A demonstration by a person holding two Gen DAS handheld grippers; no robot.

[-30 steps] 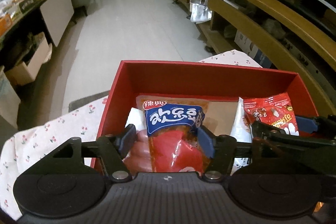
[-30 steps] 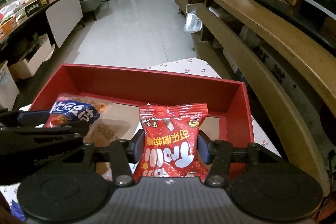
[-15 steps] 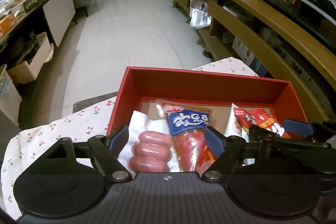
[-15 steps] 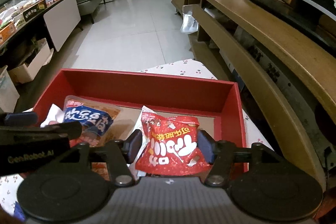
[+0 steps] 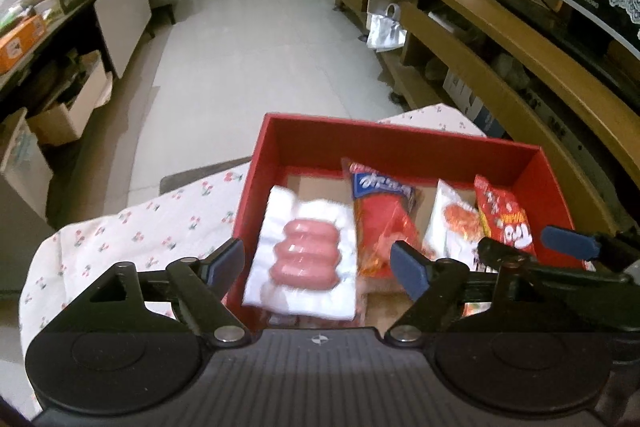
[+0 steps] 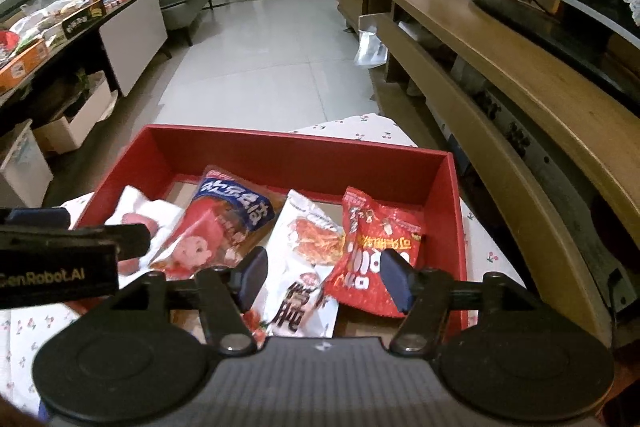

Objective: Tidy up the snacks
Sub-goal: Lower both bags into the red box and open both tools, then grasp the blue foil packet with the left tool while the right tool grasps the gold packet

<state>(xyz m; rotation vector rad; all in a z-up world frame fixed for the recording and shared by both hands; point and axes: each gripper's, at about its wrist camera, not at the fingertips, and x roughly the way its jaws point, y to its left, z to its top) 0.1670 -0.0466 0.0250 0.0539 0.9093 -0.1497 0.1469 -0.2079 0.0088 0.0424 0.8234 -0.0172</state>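
Red box (image 6: 248,155), cherry-print white cloth (image 5: 120,239), blue-red snack packet (image 6: 224,223)

"GenRobot.AI" is printed on the left hand-held gripper (image 6: 60,247), seen from the right wrist.

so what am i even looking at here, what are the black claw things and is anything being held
These are two hand-held grabbing tools, one in each of a person's hands, each with a camera looking along its two fingers. One picture comes from the left gripper, the other from the right gripper.

Below them a red box sits on a cherry-print cloth. In the box lie a white sausage pack, a blue-and-red packet, a white snack bag and a red snack bag.

Nothing is held. The left fingers stand apart above the packs; the right gripper's jaws are opening, with the red bag lying loose beneath them.
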